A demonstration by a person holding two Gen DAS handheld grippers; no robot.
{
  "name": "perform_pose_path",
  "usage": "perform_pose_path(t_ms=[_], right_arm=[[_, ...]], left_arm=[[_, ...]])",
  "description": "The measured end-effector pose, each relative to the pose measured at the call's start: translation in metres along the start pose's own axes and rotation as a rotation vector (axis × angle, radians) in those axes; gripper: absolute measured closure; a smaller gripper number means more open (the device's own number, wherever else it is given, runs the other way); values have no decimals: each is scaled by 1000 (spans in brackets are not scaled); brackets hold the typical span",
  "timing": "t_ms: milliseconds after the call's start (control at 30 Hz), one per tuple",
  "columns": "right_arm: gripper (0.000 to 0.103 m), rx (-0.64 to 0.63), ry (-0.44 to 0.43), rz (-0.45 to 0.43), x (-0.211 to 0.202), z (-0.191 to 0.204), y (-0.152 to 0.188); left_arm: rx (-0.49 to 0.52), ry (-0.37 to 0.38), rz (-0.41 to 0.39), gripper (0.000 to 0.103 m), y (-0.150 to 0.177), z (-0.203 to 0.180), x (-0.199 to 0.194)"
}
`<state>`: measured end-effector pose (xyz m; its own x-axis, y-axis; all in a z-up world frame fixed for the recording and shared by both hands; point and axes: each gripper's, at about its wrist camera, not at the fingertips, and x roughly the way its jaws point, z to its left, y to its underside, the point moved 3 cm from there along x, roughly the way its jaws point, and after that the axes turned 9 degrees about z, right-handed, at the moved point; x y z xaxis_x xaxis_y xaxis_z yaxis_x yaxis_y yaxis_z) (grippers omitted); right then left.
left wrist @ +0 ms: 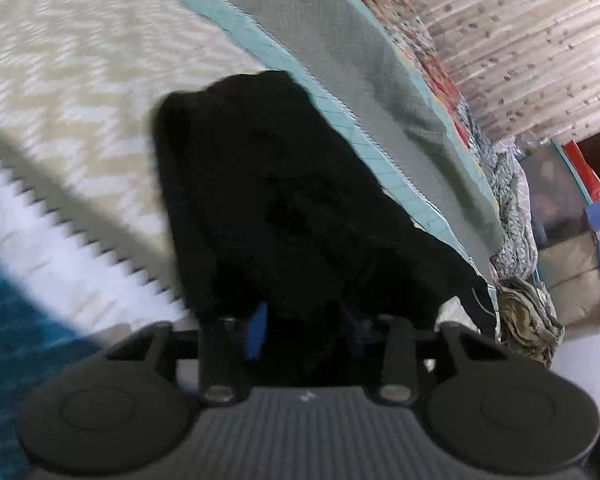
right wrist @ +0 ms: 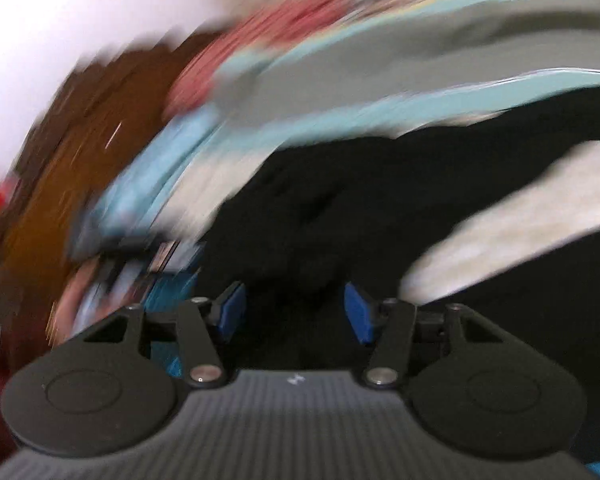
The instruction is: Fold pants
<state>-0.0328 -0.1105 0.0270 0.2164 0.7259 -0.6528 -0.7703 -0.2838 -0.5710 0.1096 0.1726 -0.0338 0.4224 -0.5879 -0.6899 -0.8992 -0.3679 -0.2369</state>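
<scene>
the black matt cloth pants point(left wrist: 284, 200) are lying on a cream woven zigzag bedspread point(left wrist: 80, 80) beside a grey-green quilted blanket point(left wrist: 360, 92), while the left gripper point(left wrist: 306, 320) is showing matt black plastic arms, blue rubbery pads point(left wrist: 258, 330) and shiny metal pins.

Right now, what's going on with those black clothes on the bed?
A person is folding black pants on a bed, working a hand-held gripper in each hand. The left hand-held gripper has black cloth bunched between its blue pads and seems to grip it. The right hand-held gripper is open, its pads apart above the pants with nothing pinched; that view is heavily blurred. The pants lie on a cream patterned bedspread beside a teal-edged blanket.
</scene>
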Motion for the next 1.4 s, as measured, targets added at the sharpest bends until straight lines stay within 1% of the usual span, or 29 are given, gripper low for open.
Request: perform_pose_path(t_ms=[33,67,100,133,167,200,233,267,300,333,367,400,433,500,533,600,633,667,700,733,800,833,867,933,1067,1167,1233,1300,1400], right_arm=[[25,-46,4,31,17,12,-1],[24,-79,11,56,38,23,-1],[27,-95,18,77,55,29,-2],[56,-98,34,108,73,32,-5],[78,-88,79,136,86,30,-10],[94,-71,140,129,89,25,-17],[94,-28,148,85,85,17,-24],[94,45,138,12,72,3,-33],[94,127,160,-59,56,-16,-41],[93,208,228,-117,41,-38,-46],[90,276,311,-152,29,-60,-49],[85,329,372,-160,22,-79,-50],[80,366,392,-149,19,-90,-49],[72,400,381,-137,18,-101,-48],[69,385,379,-149,17,-99,-46],[61,330,404,-161,23,-90,-49],[60,310,419,-163,22,-88,-43],[60,296,427,-158,25,-92,-44],[59,294,428,-150,30,-94,-45],[59,298,418,-139,29,-105,-46],[59,315,404,-134,31,-112,-48],[59,322,402,-138,32,-113,-51],[59,328,401,-144,26,-108,-42],[56,305,402,-151,14,-97,-27],[52,194,430,-191,-1,-77,-21],[47,171,417,-210,-7,-68,-13],[47,177,414,-207,-8,-68,-4],[47,195,407,-198,-2,-69,-4],[47,200,401,-188,4,-66,-5]], left_arm=[[25,2,7,92,-3,-9,7],[47,-3,10,92,-7,-19,11],[63,-10,11,92,-11,-29,14],[87,-21,11,92,-16,-39,16],[108,-32,4,91,-18,-47,16],[127,-41,-5,90,-19,-54,14],[143,-48,-18,86,-18,-60,10],[158,-55,-33,75,-17,-64,6],[171,-56,-43,69,-16,-65,1],[175,-57,-52,60,-13,-64,-2],[170,-62,-58,56,-12,-62,-5],[157,-63,-56,56,-11,-58,-6],[140,-57,-47,56,-10,-54,-7],[107,-32,-29,55,-7,-53,-5],[96,-16,-20,55,-5,-54,-4],[93,12,-8,48,1,-59,-3],[103,11,-8,41,4,-62,-2],[119,-4,-6,33,5,-67,1],[144,-30,-5,30,7,-70,5],[179,-73,-10,23,10,-74,8],[239,-191,-24,22,13,-78,16],[256,-234,-27,22,15,-79,18],[261,-248,-25,22,17,-78,19],[239,-223,-14,22,21,-76,15],[205,-134,-52,22,37,-67,-16],[152,-88,-28,22,52,-55,-24],[122,-72,27,20,62,-45,-14],[89,-82,67,19,66,-38,3],[22,-77,106,18,65,-30,32]])
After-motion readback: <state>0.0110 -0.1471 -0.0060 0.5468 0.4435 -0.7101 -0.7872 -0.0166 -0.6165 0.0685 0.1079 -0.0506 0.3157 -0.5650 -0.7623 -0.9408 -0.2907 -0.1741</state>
